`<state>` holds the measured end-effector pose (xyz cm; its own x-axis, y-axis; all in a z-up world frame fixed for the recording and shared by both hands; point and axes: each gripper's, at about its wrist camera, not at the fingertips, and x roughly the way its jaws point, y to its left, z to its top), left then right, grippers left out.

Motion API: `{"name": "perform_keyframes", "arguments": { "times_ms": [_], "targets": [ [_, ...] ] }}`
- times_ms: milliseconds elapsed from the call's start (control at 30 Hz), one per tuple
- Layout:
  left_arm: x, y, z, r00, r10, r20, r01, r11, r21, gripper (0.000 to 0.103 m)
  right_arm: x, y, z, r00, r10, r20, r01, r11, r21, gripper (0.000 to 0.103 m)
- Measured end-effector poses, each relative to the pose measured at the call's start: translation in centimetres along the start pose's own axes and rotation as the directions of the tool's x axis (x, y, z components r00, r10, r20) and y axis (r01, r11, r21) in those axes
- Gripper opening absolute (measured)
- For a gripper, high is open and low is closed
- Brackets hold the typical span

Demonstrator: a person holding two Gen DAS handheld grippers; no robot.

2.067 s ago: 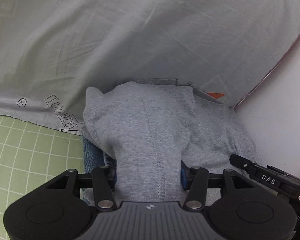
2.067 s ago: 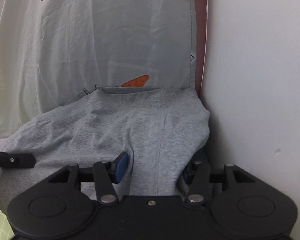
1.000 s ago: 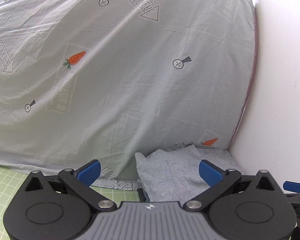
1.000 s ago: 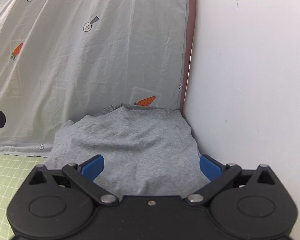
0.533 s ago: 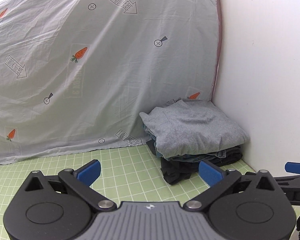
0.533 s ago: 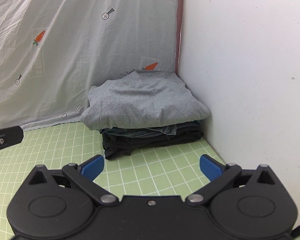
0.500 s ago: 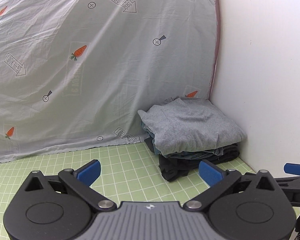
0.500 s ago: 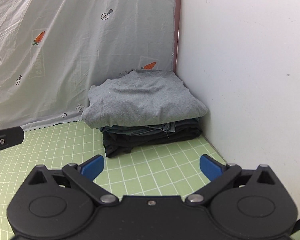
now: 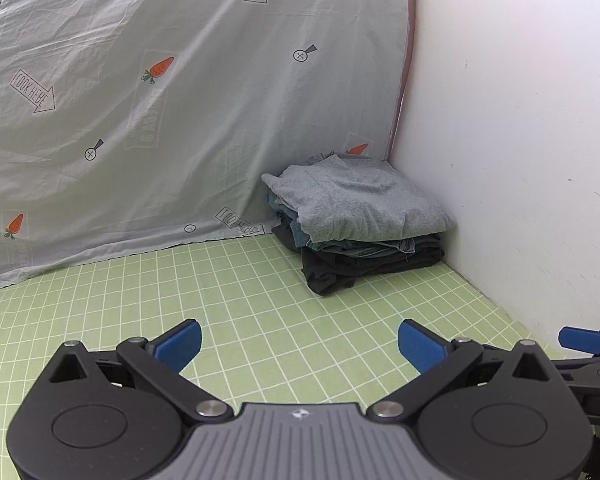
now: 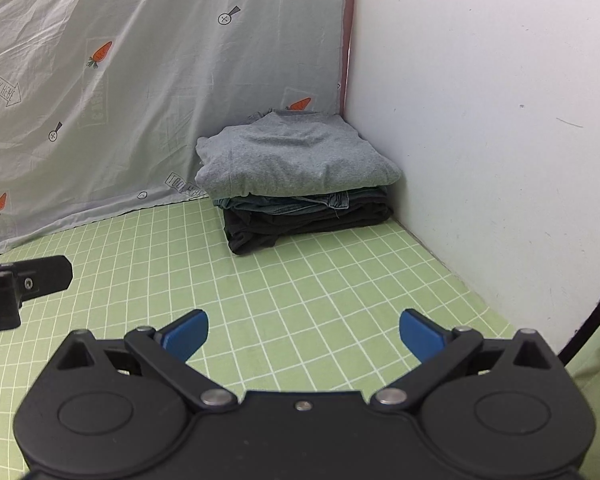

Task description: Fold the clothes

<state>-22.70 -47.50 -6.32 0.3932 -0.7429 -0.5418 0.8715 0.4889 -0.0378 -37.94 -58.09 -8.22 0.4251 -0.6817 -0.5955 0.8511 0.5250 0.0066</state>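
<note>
A folded grey garment (image 9: 356,204) (image 10: 296,160) tops a stack of folded clothes in the far corner, above a denim piece (image 10: 300,202) and a black piece (image 9: 364,266) (image 10: 304,224). My left gripper (image 9: 299,346) is open and empty, well back from the stack over the green grid mat (image 9: 228,304). My right gripper (image 10: 303,334) is also open and empty, a similar distance from the stack. The right gripper's blue fingertip (image 9: 580,339) shows at the right edge of the left wrist view. The left gripper's black body (image 10: 16,284) shows at the left edge of the right wrist view.
A grey sheet (image 9: 160,100) (image 10: 120,80) printed with carrots and arrows hangs behind the mat. A white wall (image 9: 520,140) (image 10: 480,120) bounds the right side next to the stack. A dark cable (image 10: 592,316) curves at the right edge.
Both grippers let go of the grey garment on top of the stack, opened, and pulled back from it over the mat.
</note>
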Motion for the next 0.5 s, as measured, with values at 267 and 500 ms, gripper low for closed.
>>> {"name": "perform_keyframes", "arguments": {
  "times_ms": [267, 500],
  "targets": [
    [-1.3, 1.0, -0.8, 1.0, -0.007, -0.008, 0.007, 1.0, 0.005, 0.103, -1.5, 1.6, -1.0, 1.0, -0.003, 0.004, 0.003, 1.0, -0.018, 0.103],
    [-1.6, 1.2, -1.0, 1.0, -0.01, -0.008, 0.01, 1.0, 0.026, 0.103, -1.9, 2.1, -1.2, 1.0, -0.006, 0.01, 0.006, 1.0, -0.014, 0.103]
  ]
}}
